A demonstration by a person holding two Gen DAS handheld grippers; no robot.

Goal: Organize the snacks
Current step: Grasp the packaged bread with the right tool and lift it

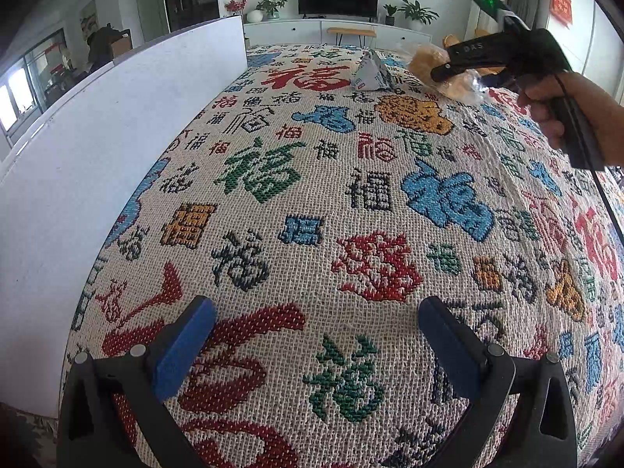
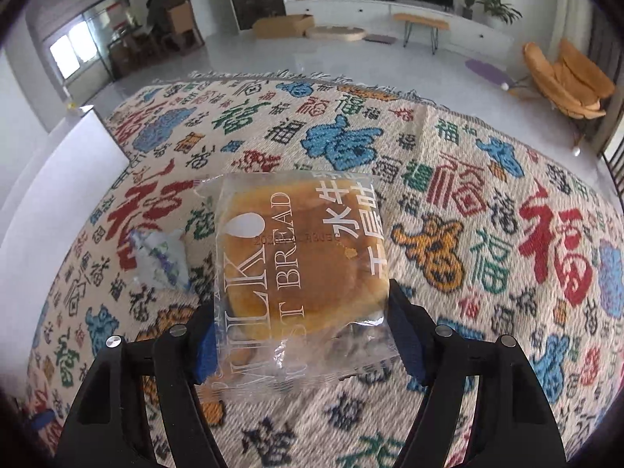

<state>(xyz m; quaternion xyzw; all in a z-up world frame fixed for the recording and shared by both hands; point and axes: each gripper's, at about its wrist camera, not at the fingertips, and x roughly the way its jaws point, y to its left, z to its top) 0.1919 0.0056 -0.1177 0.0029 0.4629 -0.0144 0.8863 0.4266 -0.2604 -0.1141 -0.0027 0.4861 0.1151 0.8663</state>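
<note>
Left wrist view: we see our left gripper (image 1: 316, 335) spread wide with nothing between its blue pads, over the woven cloth with coloured characters (image 1: 312, 195).
Far edge of the cloth: a crumpled grey-white wrapper (image 1: 368, 72) lies there; just right of it a hand (image 1: 577, 117) carries the right gripper (image 1: 438, 74) against the clear-wrapped golden bread bun (image 1: 429, 60).
Left edge: a white board (image 1: 97, 156) stands along it.
Right wrist view: we see the right gripper (image 2: 302, 331) closed on the bread bun (image 2: 300, 257) by the packet's sides, above the cloth (image 2: 468, 195); the wrapper (image 2: 160, 257) lies just left.
</note>
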